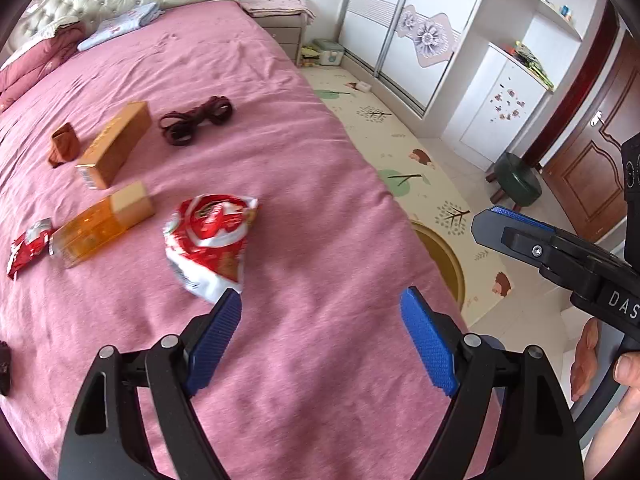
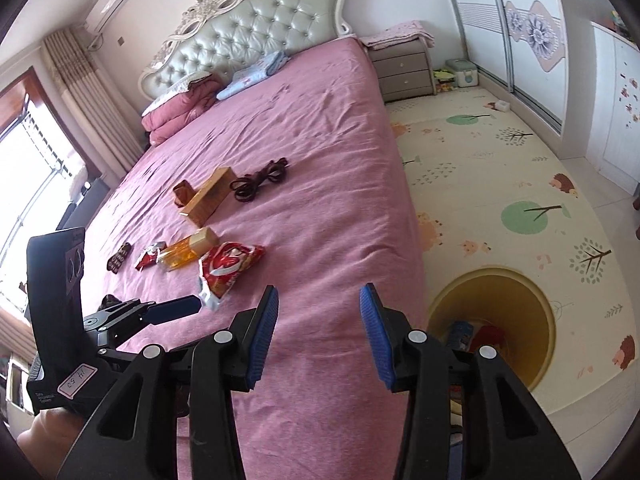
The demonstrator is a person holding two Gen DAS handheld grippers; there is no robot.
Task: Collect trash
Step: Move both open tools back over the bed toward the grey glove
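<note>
A crumpled red-and-white snack bag (image 1: 210,240) lies on the pink bed (image 1: 304,184), just ahead of my open, empty left gripper (image 1: 322,300); its left fingertip is near the bag's lower edge. The bag also shows in the right wrist view (image 2: 226,266). Beside it lie an orange clear-plastic box (image 1: 100,226), a small red wrapper (image 1: 28,250) and a brown carton (image 1: 114,146). My right gripper (image 2: 318,300) is open and empty above the bed's edge. A yellow bin (image 2: 494,322) with some trash inside stands on the floor by the bed.
A dark cord (image 1: 196,120) and a small brown item (image 1: 64,148) lie farther up the bed. Pillows and a folded quilt (image 2: 180,114) sit by the headboard. A nightstand (image 2: 404,70), wardrobe (image 2: 520,40), patterned floor mat (image 2: 500,184) and green stool (image 1: 518,180) stand around.
</note>
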